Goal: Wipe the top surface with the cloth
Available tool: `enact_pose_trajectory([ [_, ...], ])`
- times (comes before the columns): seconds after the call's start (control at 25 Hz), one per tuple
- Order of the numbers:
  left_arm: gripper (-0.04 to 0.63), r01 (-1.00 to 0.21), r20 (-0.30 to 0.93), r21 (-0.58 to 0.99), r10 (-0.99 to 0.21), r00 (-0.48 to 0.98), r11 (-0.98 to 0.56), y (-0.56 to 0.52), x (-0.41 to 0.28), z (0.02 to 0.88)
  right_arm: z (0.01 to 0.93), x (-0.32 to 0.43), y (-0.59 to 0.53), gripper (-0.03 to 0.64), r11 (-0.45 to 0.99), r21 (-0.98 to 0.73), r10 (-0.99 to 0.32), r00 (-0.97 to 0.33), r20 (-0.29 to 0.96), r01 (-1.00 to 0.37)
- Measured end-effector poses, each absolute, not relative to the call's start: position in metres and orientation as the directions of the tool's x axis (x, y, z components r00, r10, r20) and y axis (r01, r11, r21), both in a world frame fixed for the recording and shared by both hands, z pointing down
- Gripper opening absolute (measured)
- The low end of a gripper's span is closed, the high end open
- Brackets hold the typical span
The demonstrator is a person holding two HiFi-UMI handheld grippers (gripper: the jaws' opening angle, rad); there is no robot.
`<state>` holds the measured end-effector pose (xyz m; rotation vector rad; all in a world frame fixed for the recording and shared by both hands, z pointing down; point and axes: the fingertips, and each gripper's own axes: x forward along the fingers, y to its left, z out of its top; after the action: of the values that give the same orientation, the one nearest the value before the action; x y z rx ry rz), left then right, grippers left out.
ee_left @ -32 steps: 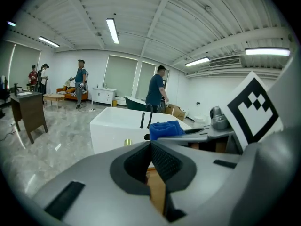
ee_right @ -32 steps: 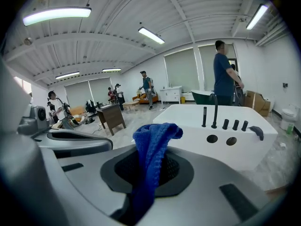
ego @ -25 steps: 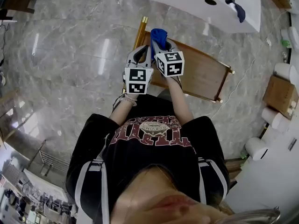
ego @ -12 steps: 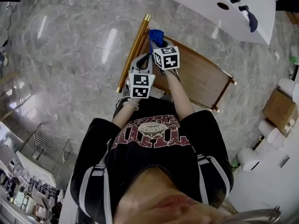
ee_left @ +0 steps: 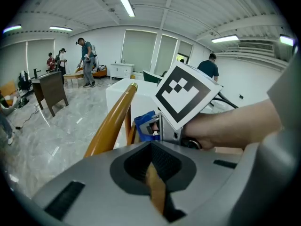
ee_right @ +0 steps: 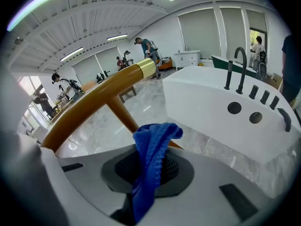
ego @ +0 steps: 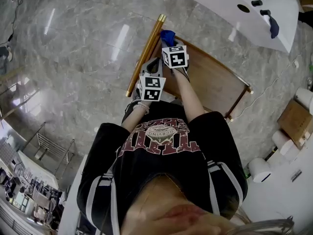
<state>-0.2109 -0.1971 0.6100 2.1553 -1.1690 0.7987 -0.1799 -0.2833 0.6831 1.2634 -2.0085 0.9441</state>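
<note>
We find the right claw (ego: 169, 42) clamped on the blue cloth (ego: 167, 35), advanced toward the far corner of the counter (ego: 210, 84); left claw (ego: 152, 66) closed, empty, trailing; wiping barely begun.

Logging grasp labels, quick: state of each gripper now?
Left gripper: closed; brown sliver between jaws, unclear if gripped.
Right gripper: closed on the blue cloth.

Blue cloth (ego: 167, 34) at right tool (ego: 169, 43) tip, over wooden table (ego: 215, 82) corner; left tool (ego: 152, 66) just beside.
</note>
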Motion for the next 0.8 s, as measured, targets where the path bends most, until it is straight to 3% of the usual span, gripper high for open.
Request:
enact_pose_trajectory([
  [0.8,0.044,-0.842,0.798,0.178,-0.426,0.427,-0.510,-0.172,-0.205,0.662,0.707,-0.177,-0.279,0.055,0.307,-0.277,-0.485,-0.400,0.778,-0.911],
])
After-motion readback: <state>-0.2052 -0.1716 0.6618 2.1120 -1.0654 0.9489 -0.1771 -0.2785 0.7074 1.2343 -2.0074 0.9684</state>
